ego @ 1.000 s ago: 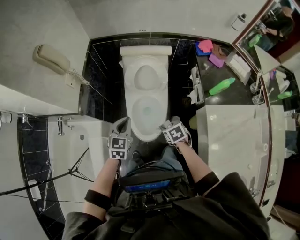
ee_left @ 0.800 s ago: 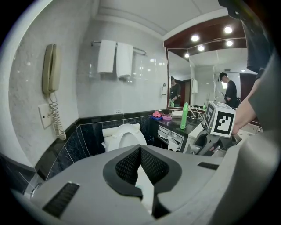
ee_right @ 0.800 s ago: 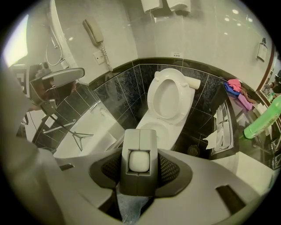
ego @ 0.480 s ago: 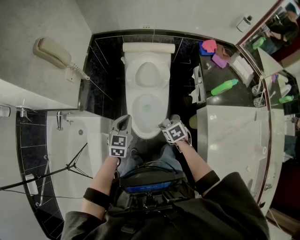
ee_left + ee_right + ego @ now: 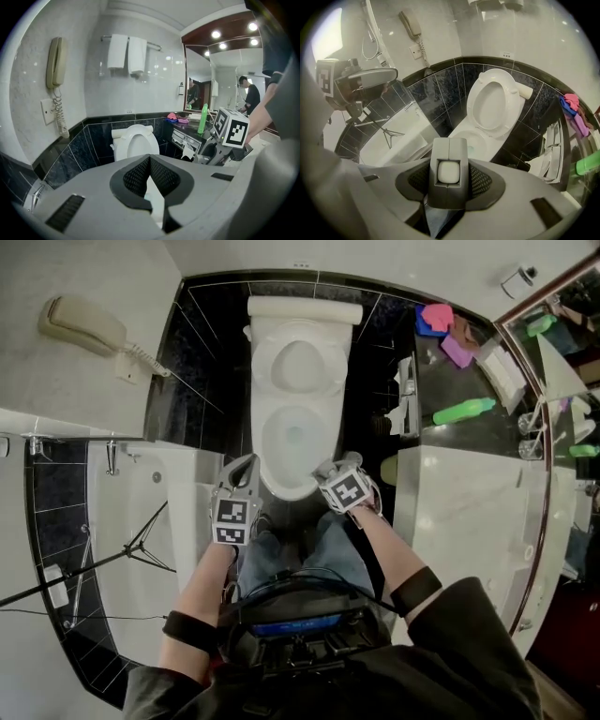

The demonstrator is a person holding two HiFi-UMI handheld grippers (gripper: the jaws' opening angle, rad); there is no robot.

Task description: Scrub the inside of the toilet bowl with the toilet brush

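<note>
Over on the left, by the bathtub (image 5: 131,521), the left tongs (image 5: 246,472) hang just off the near rim. They are pressed together at the tips with nothing in them. Centre stage is the toilet bowl (image 5: 286,460), with its lid (image 5: 298,367) up and water showing, wide open for business. At its right edge the right tongs (image 5: 328,476) point steeply down and pinch a grey block (image 5: 449,173) with a pale square in its face (what it is, I cannot tell). And the toilet brush? No view shows one plainly. A yellowish round thing (image 5: 388,469) sits on the floor between toilet and worktop (image 5: 469,498), possibly its holder. So the scrub looks not yet begun. My call for doing it well is to free a pair of tongs first. Then take the brush handle high up and squarely so it cannot swivel. Keep the head below the rim and work round in overlapping strokes, under the lip first. Lift out slowly, or it drips.
</note>
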